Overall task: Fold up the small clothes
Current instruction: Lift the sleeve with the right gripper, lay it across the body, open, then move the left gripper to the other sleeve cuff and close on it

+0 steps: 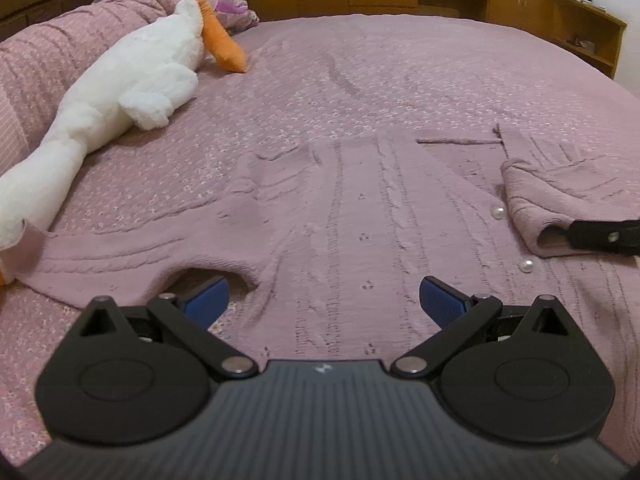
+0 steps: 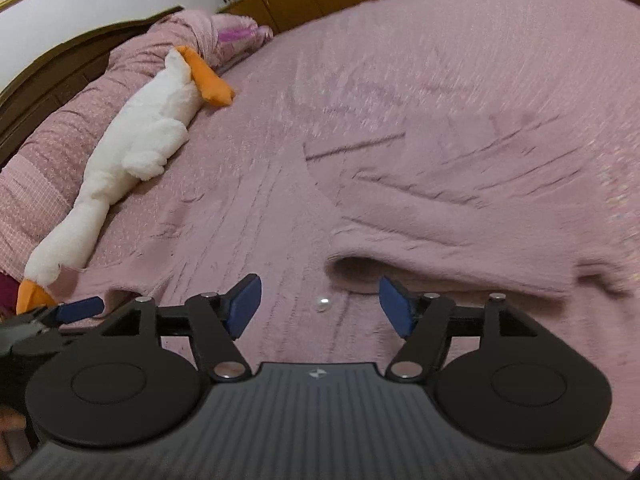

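While the pink knit cardigan point(image 1: 360, 216) lies spread flat on the bed point(image 1: 400, 72), close to the near edge and pretty much the same colour as the bedspread, both tools are hanging just over it with nothing in them. The left tool point(image 1: 322, 300) has its blue pads point(image 1: 208, 300) wide apart, sitting above the near hem of the cardigan, right by the curved notch where the left sleeve meets the body. Over toward the right edge of the bed, the right sleeve point(image 1: 560, 200) is folded in across the front, its cuff opening facing the camera, and you can see a pearl button point(image 1: 527, 266) just beside it. From the right wrist view, the right tool point(image 2: 320, 306) is open too, fingers spread with a gap between them, a pearl button point(image 2: 322, 304) showing on the knit in that gap and the sleeve cuff point(image 2: 360, 272) just beyond the fingertips. That view is kinda blurry on the right side. A big white plush goose point(image 1: 132, 80) with orange feet is stretched along the left edge of the bed next to the pillows point(image 1: 48, 48), well apart from the cardigan's body.
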Available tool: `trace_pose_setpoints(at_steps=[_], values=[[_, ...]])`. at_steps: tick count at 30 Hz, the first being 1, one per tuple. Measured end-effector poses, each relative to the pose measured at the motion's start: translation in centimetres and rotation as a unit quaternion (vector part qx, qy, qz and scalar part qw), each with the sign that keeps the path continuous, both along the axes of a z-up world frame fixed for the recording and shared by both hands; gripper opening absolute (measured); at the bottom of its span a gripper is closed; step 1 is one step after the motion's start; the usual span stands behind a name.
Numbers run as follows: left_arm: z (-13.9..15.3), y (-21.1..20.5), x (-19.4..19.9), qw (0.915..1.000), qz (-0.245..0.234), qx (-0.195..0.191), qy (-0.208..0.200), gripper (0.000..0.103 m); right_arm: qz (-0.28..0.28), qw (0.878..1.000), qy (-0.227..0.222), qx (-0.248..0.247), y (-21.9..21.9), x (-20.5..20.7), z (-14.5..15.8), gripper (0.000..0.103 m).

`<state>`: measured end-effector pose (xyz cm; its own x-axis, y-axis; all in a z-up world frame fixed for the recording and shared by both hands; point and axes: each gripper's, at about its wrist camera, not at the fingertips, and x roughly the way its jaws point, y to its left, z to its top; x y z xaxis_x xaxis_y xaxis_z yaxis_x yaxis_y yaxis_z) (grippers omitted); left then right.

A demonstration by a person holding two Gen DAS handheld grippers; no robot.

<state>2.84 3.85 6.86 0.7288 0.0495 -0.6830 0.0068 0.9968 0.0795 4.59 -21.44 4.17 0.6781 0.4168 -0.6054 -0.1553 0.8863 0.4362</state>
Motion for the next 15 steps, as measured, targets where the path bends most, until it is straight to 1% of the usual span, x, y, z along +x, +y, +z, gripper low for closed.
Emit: trace_pose_setpoints(at_steps=[2, 4, 7, 11, 15], values=[[0.2, -0.6, -0.2, 0.9999, -0.01, 0.002, -0.003, 0.103, -0.018, 1.0, -0.023, -0.007, -1.2, -0.9, 0.7, 0.079], [0.3, -1.2, -0.4, 0.9998, -0.02, 0.005, -0.006, 0.103, -0.043, 0.998, -0.042, -0.004, -2.8, -1.5, 1.0, 0.081], [0.2, -2.3, -0.5, 0.9992, -0.037, 0.014, -0.007, 0.103, -0.081, 0.995, -0.05, 0.011, -5.3, -1.7, 0.9, 0.081], [0.1, -4.1, -0.2, 0.998, -0.059, 0.021, -0.006, 0.103, -0.134, 0.989, -0.065, 0.02, -8.3, -2.1, 0.4, 0.082], [0.1, -5.8, 0.3, 0.9964, -0.084, 0.0, -0.002, 0.103, -0.166, 0.983, -0.066, 0.045, -10.8, -2.5, -0.8, 0.082]])
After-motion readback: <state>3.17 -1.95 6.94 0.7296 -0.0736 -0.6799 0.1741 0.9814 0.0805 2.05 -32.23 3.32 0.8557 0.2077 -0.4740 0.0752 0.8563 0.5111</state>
